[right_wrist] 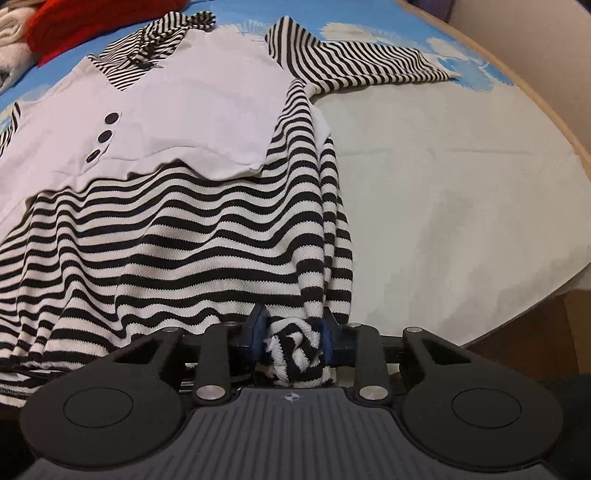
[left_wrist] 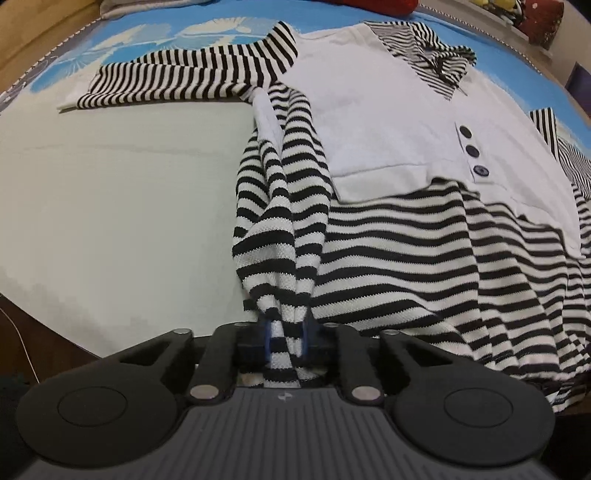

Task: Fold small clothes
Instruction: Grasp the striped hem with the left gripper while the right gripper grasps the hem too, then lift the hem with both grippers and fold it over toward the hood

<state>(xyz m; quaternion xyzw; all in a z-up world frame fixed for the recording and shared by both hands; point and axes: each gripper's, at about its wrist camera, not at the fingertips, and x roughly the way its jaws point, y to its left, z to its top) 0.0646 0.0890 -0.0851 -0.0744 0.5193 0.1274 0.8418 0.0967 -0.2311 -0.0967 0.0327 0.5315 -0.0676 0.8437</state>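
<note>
Left gripper (left_wrist: 286, 341), at bottom centre of the frame, is clamped on a bunched corner of the striped garment (left_wrist: 424, 243). Garment lies flat across the centre and right; one sleeve (left_wrist: 177, 81) extends toward upper left on the bedsheet (left_wrist: 122, 206).

Bare sheet (left_wrist: 110, 203) lies open beside the garment (left_wrist: 388, 122); red cloth (right_wrist: 92, 22) crowds beyond.

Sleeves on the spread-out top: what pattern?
Black-and-white horizontal stripes; clearest on the outstretched sleeve in the left wrist view.

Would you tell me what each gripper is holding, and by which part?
Both hold the striped top: the left gripper pinches its lower left corner, the right gripper its bunched lower right corner.
</note>
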